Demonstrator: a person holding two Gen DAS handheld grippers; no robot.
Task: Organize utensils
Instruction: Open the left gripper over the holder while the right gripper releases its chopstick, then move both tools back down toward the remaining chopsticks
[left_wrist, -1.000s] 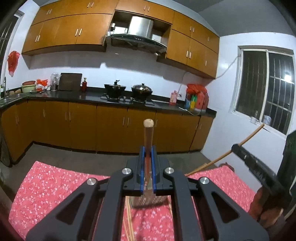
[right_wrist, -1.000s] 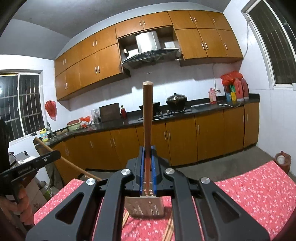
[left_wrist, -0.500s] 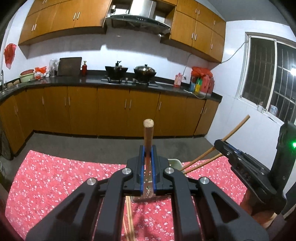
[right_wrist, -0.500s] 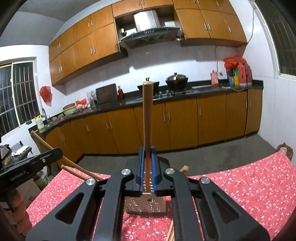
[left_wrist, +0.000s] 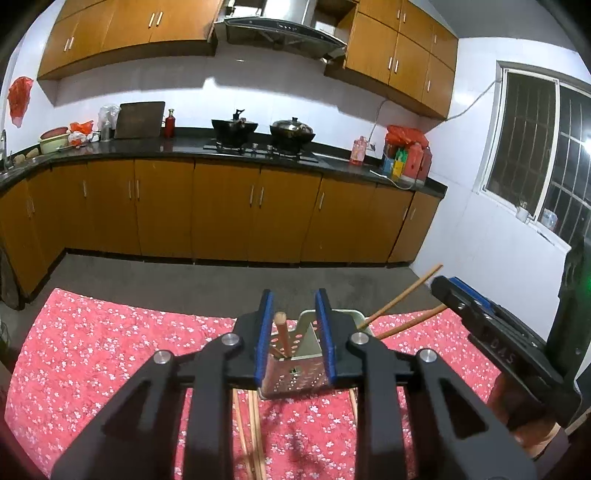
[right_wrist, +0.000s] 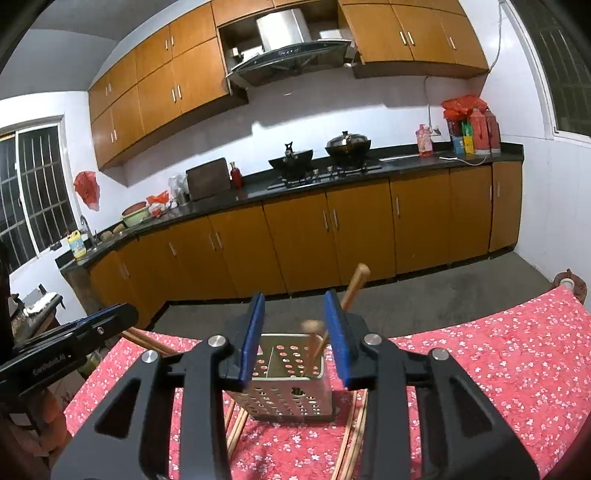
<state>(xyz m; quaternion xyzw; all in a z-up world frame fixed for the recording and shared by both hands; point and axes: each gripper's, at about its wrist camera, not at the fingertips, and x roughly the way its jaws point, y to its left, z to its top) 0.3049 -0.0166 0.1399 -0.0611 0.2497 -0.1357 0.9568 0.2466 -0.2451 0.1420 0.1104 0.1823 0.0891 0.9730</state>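
Both grippers hang over the perforated metal holder (right_wrist: 288, 387) on the red floral tabletop (right_wrist: 498, 362), the left gripper (left_wrist: 294, 332) and the right gripper (right_wrist: 295, 339) each with blue pads spread apart and gripping nothing. In the right view two chopsticks (right_wrist: 317, 341) stand tilted in the holder's right compartment, while the left view shows one chopstick (left_wrist: 282, 334) upright in it. Loose chopsticks (right_wrist: 352, 439) lie flat on the cloth beside the holder.
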